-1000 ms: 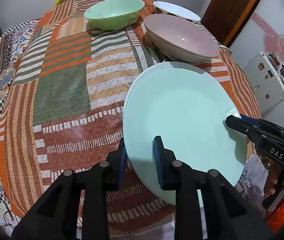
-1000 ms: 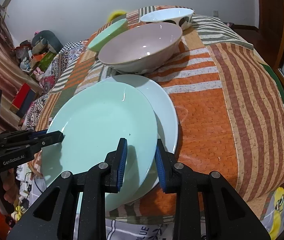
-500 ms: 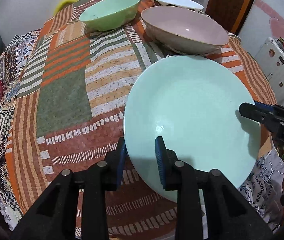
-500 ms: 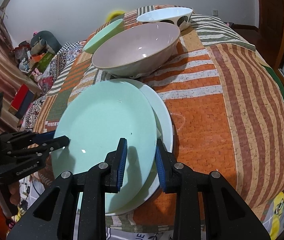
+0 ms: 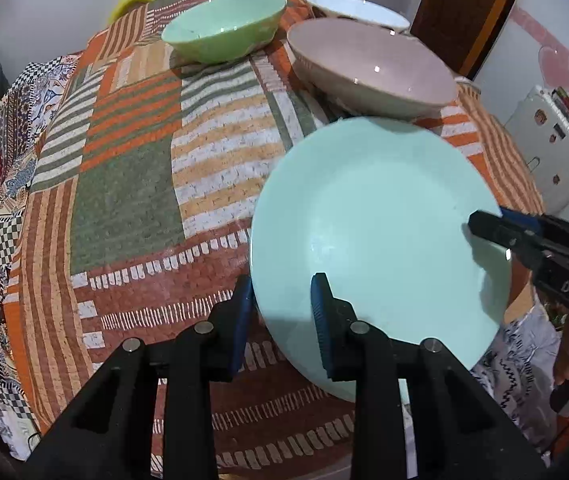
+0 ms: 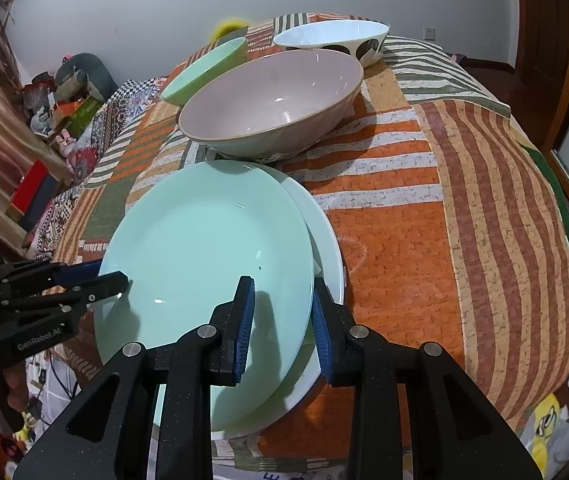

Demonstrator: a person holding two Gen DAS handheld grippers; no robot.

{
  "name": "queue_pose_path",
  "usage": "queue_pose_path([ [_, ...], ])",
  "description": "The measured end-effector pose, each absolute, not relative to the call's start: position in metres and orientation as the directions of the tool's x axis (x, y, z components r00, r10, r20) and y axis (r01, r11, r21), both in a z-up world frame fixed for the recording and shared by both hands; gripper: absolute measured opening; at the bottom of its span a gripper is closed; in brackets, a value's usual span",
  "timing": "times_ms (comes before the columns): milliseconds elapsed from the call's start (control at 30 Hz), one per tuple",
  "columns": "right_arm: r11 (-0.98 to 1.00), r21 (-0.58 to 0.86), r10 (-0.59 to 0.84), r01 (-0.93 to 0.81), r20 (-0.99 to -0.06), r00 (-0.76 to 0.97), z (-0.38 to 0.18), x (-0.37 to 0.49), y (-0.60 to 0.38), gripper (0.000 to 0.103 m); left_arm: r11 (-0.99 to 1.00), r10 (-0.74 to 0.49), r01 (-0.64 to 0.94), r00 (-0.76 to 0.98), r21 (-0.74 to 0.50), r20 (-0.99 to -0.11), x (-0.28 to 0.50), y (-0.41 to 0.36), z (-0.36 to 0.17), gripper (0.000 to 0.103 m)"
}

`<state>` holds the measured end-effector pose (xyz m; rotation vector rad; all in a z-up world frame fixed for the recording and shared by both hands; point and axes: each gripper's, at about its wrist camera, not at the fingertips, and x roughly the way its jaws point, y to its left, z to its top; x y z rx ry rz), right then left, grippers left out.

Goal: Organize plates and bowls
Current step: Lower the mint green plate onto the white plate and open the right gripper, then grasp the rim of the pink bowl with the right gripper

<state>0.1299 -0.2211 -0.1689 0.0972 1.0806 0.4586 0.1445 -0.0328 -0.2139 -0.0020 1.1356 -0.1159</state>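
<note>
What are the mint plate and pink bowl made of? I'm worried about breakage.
Mint plate: looks like glazed ceramic or opal glass; smooth, glossy, small highlights. Pink bowl: probably glazed ceramic; shiny inside, thin tan rim. Melamine can't be ruled out.

Mint plate, pink bowl, orange striped patchwork cloth

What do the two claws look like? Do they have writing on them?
Both claws are black plastic with two long fingers, blue ribbed pads on the inner faces and round silver screws on the arms. The left claw shows white letters "GenRobot.AI" on its side in the right wrist view. The right claw shows "DAS" in the left wrist view. No cables show on either.
</note>
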Motion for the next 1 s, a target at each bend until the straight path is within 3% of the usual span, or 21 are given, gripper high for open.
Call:
queue_pose_path([
  [267, 0.917, 0.269, 0.383, -0.295, -0.803, 0.457, -0.147, 0.132, -0.235, 0.028, 0.991, -0.116, 0.114, 0.544, -0.063, -0.831, 0.137, -0.028, -0.164, 0.043],
  [400, 0.922, 0.257, 0.377, -0.291, -0.77, 0.515, -0.129, 0.133, -0.242, 0.04, 0.991, -0.128, 0.109, 0.616, -0.076, -0.777, 0.139, -0.024, -0.139, 0.055],
  [633, 0.925, 0.26, 0.375, -0.276, -0.734, 0.566, -0.109, 0.156, -0.243, 0.05, 0.992, -0.127, 0.094, 0.656, -0.086, -0.744, 0.173, -0.023, -0.124, 0.057],
  [1000, 0.928, 0.253, 0.369, -0.274, -0.722, 0.585, -0.112, 0.201, -0.233, 0.05, 0.984, -0.174, 0.069, 0.598, -0.166, -0.782, 0.246, -0.024, -0.154, 0.058],
])
